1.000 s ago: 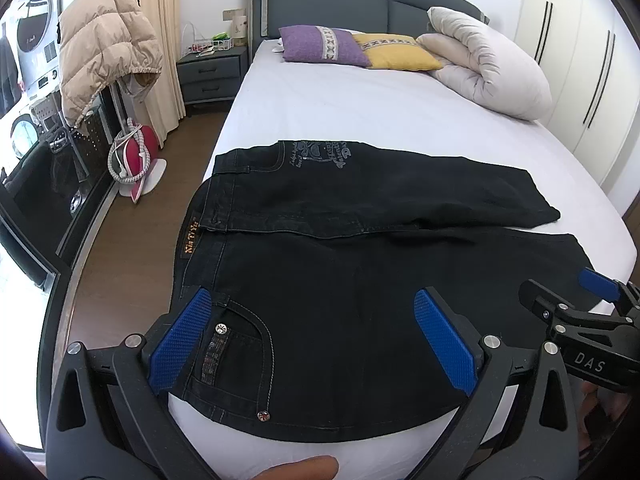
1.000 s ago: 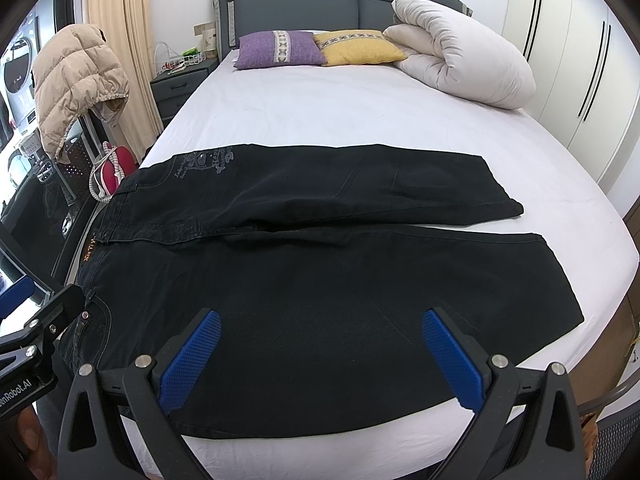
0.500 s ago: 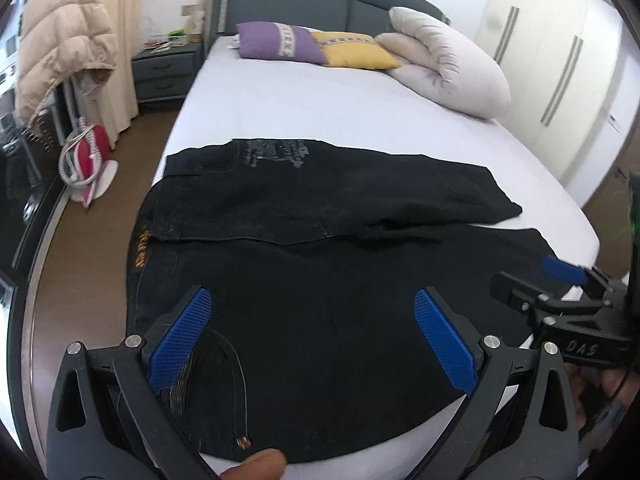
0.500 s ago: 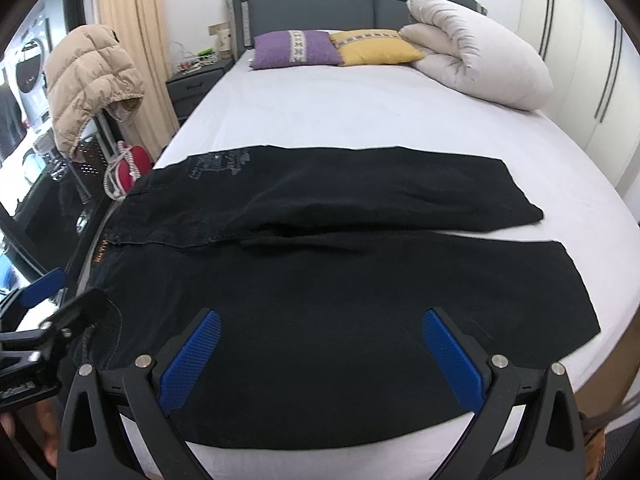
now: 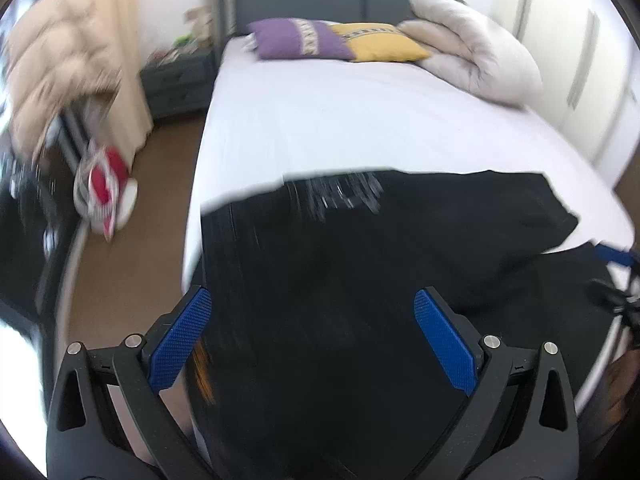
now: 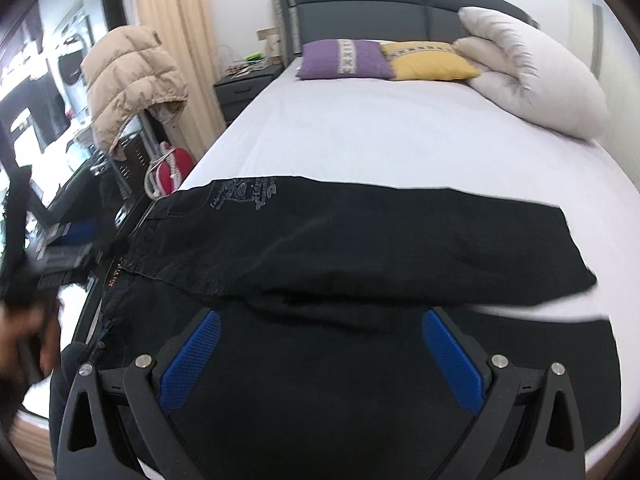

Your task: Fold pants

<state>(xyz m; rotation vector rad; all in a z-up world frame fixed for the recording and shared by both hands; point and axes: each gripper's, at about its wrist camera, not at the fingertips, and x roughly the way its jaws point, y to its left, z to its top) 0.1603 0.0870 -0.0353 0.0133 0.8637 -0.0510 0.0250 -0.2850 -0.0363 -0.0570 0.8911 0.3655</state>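
Note:
Black pants (image 6: 360, 240) lie spread flat across the near end of the white bed (image 6: 400, 136), waistband to the left, both legs running right; they also show, blurred, in the left wrist view (image 5: 360, 260). My left gripper (image 5: 316, 340) is open and empty, low over the waistband end. My right gripper (image 6: 320, 356) is open and empty, low over the near leg. Each gripper shows at the edge of the other's view, the left one (image 6: 60, 256) blurred, the right one (image 5: 616, 280) at the far right.
Purple (image 6: 344, 60) and yellow (image 6: 428, 60) pillows and a folded white duvet (image 6: 532, 68) lie at the headboard. A beige puffer jacket (image 6: 128, 84) hangs on a rack left of the bed, with a red bag (image 6: 172, 168) on the floor and a nightstand (image 6: 244, 80) behind.
Both grippers have moved forward and lower over the pants, which now fill more of each view. The left view is motion-blurred. Both stay open.

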